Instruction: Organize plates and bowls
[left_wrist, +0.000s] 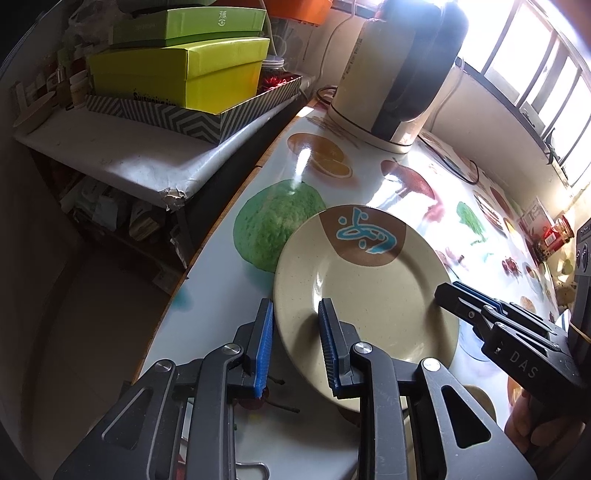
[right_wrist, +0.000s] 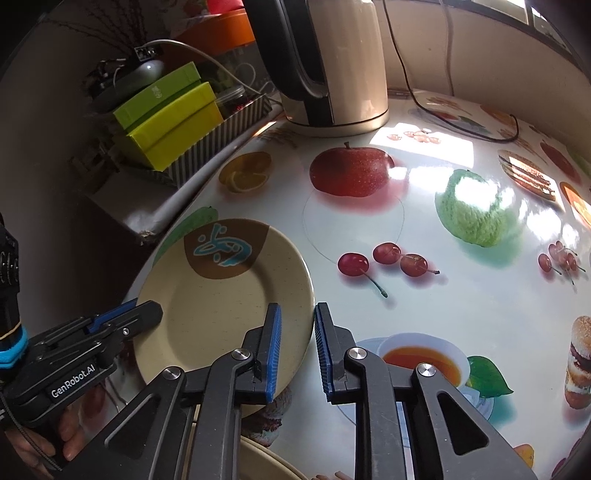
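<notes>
A beige plate (left_wrist: 369, 295) with a brown patch and a blue drawing sits near the left edge of the fruit-print table (right_wrist: 424, 295). My left gripper (left_wrist: 295, 302) straddles its left rim, one finger over the plate and one outside it, shut on the rim. From the right wrist view the left gripper (right_wrist: 155, 308) shows side-on, clamped at the plate (right_wrist: 221, 306). My right gripper (right_wrist: 298, 306) straddles the right rim in the same way, shut on it. The left wrist view shows the right gripper (left_wrist: 443, 290) with its fingers together at that rim. The plate looks slightly raised off the table.
A cream electric kettle (right_wrist: 332, 62) stands at the back with its black cord (right_wrist: 461, 122) trailing right. Green boxes (left_wrist: 177, 74) in a striped tray fill a side shelf left of the table. A second beige rim (right_wrist: 266, 458) shows below the plate, near me.
</notes>
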